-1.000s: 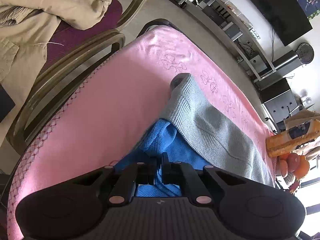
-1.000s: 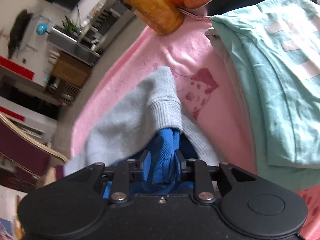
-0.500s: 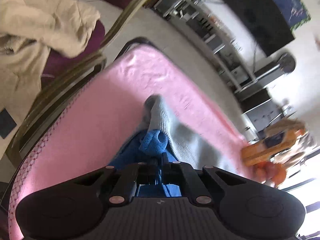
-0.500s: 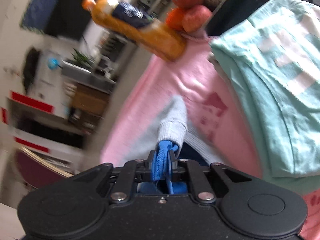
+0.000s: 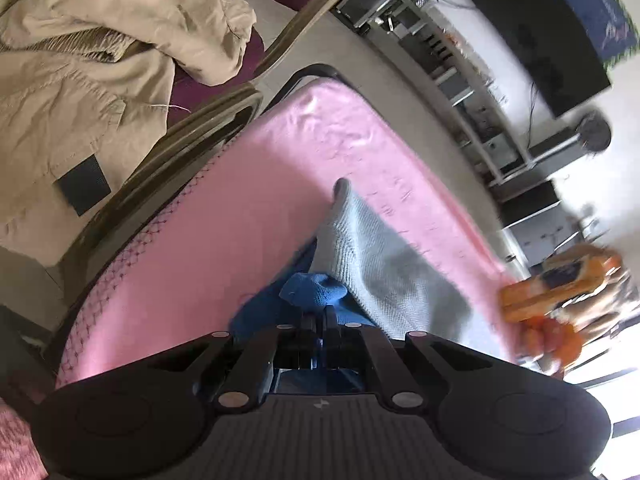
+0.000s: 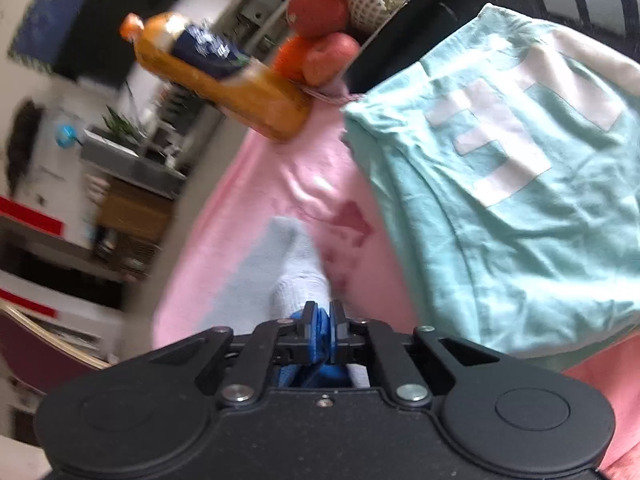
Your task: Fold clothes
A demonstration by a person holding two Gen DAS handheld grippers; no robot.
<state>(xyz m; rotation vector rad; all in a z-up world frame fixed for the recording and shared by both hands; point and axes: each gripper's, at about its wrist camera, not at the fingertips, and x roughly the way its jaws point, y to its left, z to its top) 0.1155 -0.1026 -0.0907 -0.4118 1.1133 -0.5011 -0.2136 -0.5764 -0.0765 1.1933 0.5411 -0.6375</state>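
Knitwear first: the blue knit garment point(image 5: 312, 294) sits low in front of both cameras, on the pink cloth point(image 5: 224, 216) that covers the table, and a grey knit sweater point(image 5: 384, 268) lies draped over it and runs away toward the far edge. I have the left gripper point(image 5: 319, 316) pinched together on a bunched corner of the blue knit, with a tuft poking out past the tips. The right gripper point(image 6: 322, 320) has its pads pressed on another fold of the same blue fabric point(image 6: 320, 330), with the grey ribbed cuff point(image 6: 300, 288) just beyond the tips. Two separate holds on one piece make sense to me: I judge they are meant to let me draw the blue knit out from under the grey one and spread it taut between the hands before any fold goes in.

On the right side a mint T-shirt point(image 6: 520, 208) with white block lettering lies near my working spot but apart from it; it looks like a piece kept out of the way, though I cannot tell whether it is properly folded. Beyond that, an orange drink bottle point(image 6: 224, 80) lies on its side at the table's far end beside a tray of fruit point(image 6: 324, 32). In the left view a beige jacket point(image 5: 100, 60) is heaped on a chair point(image 5: 192, 140) off the table, well apart from the work, probably waiting its turn
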